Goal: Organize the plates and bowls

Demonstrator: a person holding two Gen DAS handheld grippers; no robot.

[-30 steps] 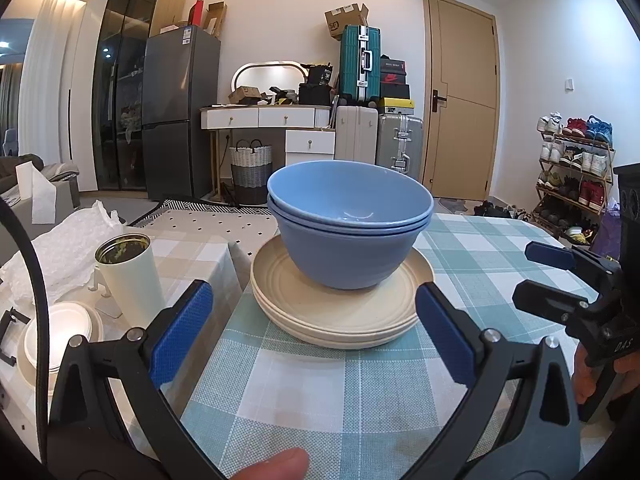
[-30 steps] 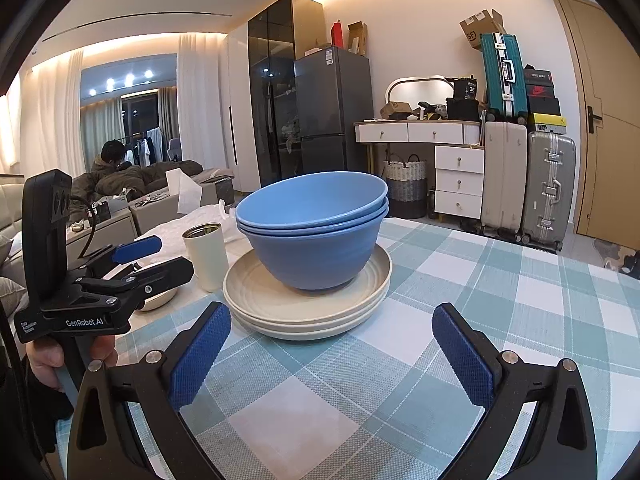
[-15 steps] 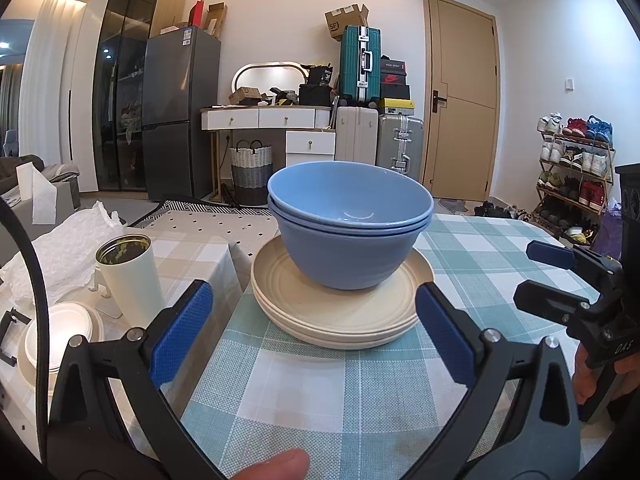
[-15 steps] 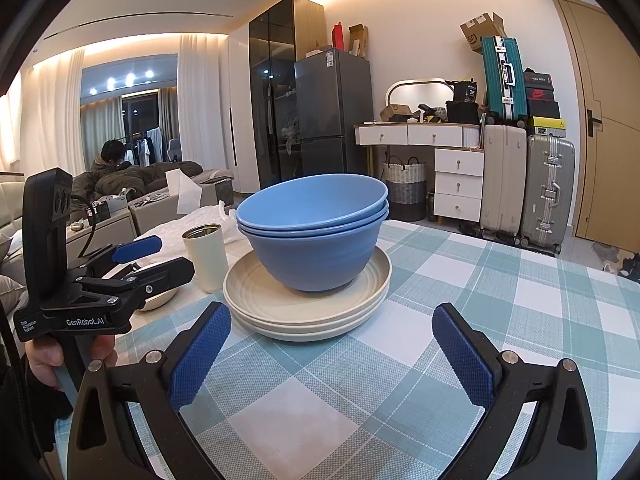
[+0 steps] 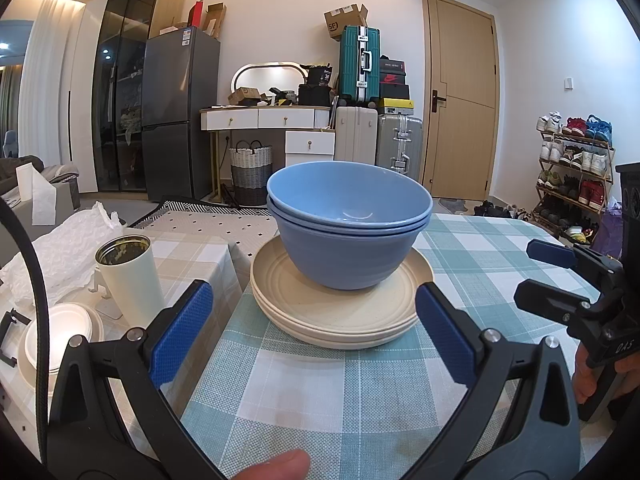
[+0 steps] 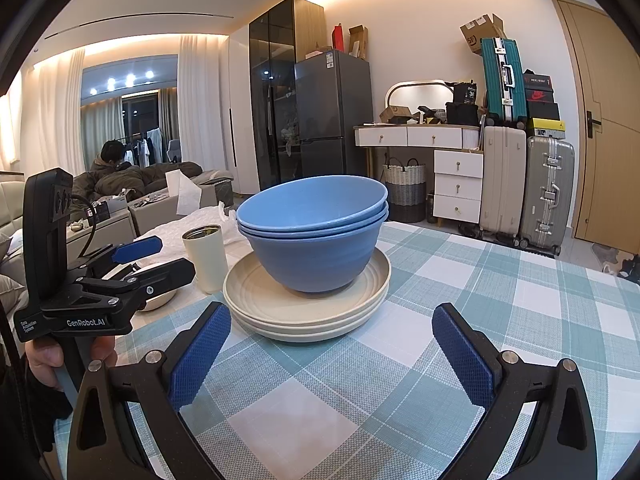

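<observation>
Two nested blue bowls (image 5: 348, 236) stand on a stack of cream plates (image 5: 340, 312) on the checked tablecloth; they also show in the right wrist view as bowls (image 6: 316, 236) on plates (image 6: 304, 304). My left gripper (image 5: 312, 332) is open and empty, just short of the plates' near rim. My right gripper (image 6: 328, 356) is open and empty, a little back from the stack. Each gripper shows in the other's view: the right gripper (image 5: 540, 276) at right, the left gripper (image 6: 148, 260) at left.
A cream tumbler (image 5: 132, 280) stands left of the plates, with a white lidded dish (image 5: 56, 340) and crumpled white paper (image 5: 68, 248) beyond it on a side table. The green checked table (image 6: 520, 300) runs to the right. Suitcases, a dresser and a fridge stand behind.
</observation>
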